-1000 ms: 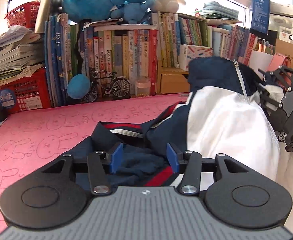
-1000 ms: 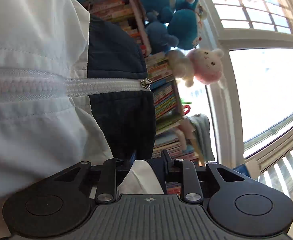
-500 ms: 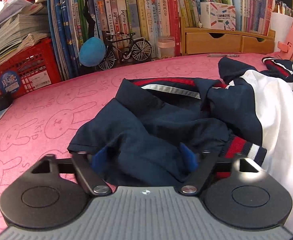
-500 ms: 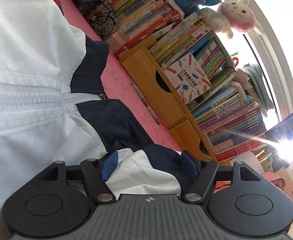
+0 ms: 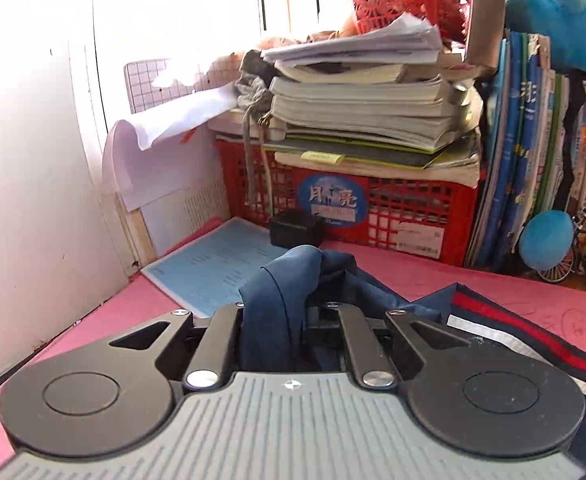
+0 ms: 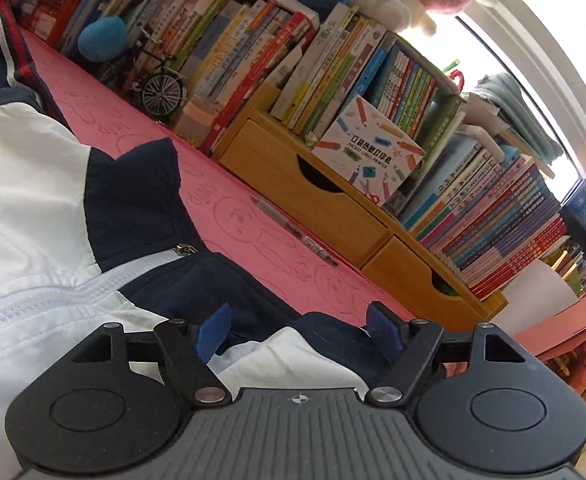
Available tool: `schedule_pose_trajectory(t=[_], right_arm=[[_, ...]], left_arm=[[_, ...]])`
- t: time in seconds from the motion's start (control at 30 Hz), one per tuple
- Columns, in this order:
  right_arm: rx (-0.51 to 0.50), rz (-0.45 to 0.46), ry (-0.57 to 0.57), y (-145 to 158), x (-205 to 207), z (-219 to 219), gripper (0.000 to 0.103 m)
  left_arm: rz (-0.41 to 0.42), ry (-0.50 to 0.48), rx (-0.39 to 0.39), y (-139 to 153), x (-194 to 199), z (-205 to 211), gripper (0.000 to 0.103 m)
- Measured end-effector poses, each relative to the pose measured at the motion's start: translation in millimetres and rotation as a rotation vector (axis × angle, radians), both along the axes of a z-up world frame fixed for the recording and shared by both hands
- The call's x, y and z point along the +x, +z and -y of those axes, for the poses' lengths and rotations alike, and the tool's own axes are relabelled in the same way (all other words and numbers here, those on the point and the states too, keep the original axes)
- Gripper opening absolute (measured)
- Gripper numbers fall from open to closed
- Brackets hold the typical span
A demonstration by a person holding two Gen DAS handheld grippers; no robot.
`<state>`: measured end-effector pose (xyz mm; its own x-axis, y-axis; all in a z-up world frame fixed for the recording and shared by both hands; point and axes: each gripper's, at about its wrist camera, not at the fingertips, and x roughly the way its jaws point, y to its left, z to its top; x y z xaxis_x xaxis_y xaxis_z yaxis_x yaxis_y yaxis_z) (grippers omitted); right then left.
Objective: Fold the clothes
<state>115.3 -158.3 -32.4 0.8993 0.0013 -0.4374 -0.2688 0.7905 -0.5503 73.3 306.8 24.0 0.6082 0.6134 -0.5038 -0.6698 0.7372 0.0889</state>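
Pink rabbit-print mat (image 6: 253, 216) hemmed by crowded bookshelves (image 6: 373, 92): at centre frame the left gripper (image 5: 281, 312) is clenched on a bunched navy fold of the jacket (image 5: 281, 292), lifted off the mat; the right gripper (image 6: 297, 328) sits spread over the white-and-navy body (image 6: 33, 184), grasping nothing. Folding looks barely begun, the garment rumpled. Open mat lies beyond; a red crate (image 5: 413, 208) and a blue paper (image 5: 213, 260) crowd the upper-left edge.
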Motion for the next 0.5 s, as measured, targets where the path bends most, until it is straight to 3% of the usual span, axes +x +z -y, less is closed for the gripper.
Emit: schedule_pose_trajectory(t=[0.07, 0.13, 0.23, 0.37, 0.5], right_arm=[[0.148, -0.049, 0.022, 21, -6, 18, 0.08], [0.317, -0.091, 0.028, 46, -13, 44, 0.098], [0.505, -0.044, -0.077, 78, -14, 110, 0.103], [0.401, -0.045, -0.355, 60, 20, 174, 0.103], [0.488, -0.246, -0.386, 22, 53, 194, 0.103]], left_arm=[[-0.028, 0.018, -0.03, -11, 2, -7, 0.016], [-0.056, 0.035, -0.057, -22, 4, -14, 0.016], [-0.072, 0.052, -0.02, -35, 11, -16, 0.014], [-0.064, 0.125, -0.036, -37, 24, -28, 0.01], [-0.07, 0.18, 0.067, -25, 35, -40, 0.009]])
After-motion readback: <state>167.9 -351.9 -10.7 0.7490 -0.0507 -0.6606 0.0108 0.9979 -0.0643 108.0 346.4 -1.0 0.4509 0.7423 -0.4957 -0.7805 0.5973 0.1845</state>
